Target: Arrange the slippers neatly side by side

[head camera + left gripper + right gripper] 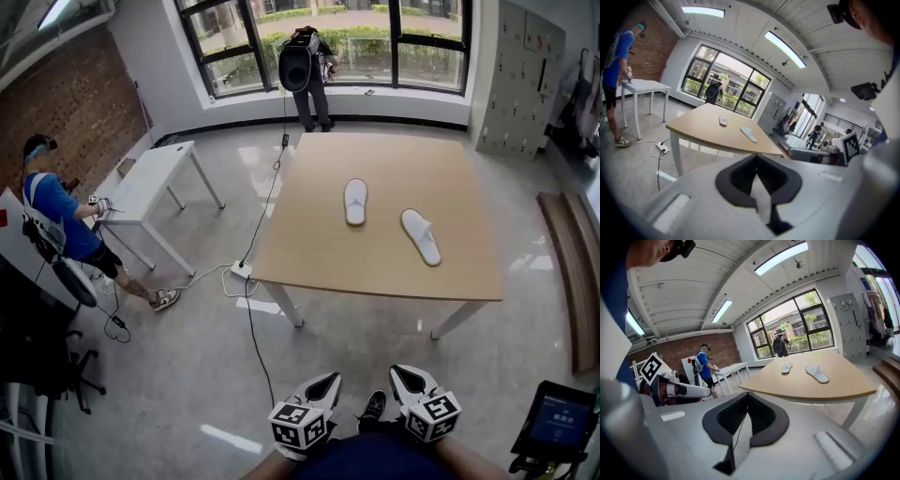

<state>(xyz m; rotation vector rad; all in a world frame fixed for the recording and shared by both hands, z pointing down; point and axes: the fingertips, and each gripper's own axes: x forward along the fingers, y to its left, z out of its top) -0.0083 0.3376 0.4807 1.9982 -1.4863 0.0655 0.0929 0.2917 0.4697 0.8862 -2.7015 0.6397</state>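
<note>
Two white slippers lie apart on the wooden table (pixel 309 253). The left slipper (pixel 355 201) points straight away from me, while the right slipper (pixel 421 235) is angled with its toe to the far left. Both also show small in the left gripper view, left slipper (pixel 723 121) and right slipper (pixel 749 134), and in the right gripper view, left slipper (pixel 786 367) and right slipper (pixel 817 373). My left gripper (pixel 319 386) and right gripper (pixel 409 379) are held low near my body, well short of the table, both shut and holding nothing.
A white side table (pixel 150 180) stands at the left with a person in blue (pixel 56 220) beside it. A cable and power strip (pixel 241 270) lie on the floor by the table's near left leg. Another person (pixel 305 70) stands at the window. A bench (pixel 572 272) runs along the right.
</note>
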